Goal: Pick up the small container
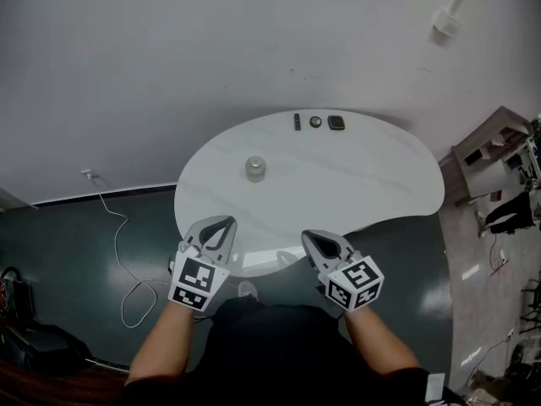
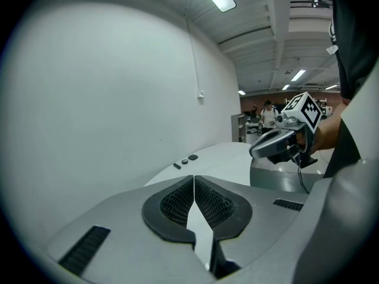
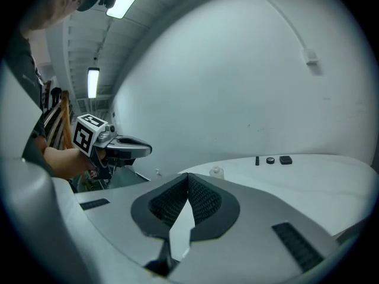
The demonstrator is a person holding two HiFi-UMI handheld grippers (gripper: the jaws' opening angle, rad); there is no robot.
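Observation:
The small container (image 1: 255, 168), a pale squat jar with a lid, stands on the left half of the white rounded table (image 1: 372, 184). It also shows in the right gripper view as the container (image 3: 217, 171), just past the jaw tips. My left gripper (image 1: 222, 222) hovers over the table's near edge, shut and empty, short of the container. My right gripper (image 1: 312, 237) is level with it to the right, also shut with nothing held. The left gripper view shows its own closed left gripper (image 2: 193, 177) and the right gripper (image 2: 277, 144) beside it; the container is hidden there.
Three small dark items (image 1: 315, 122) lie in a row at the table's far edge. A white wall stands behind the table. A white cable (image 1: 118, 252) trails over the dark floor on the left. Shelving and clutter (image 1: 499, 150) stand at the right.

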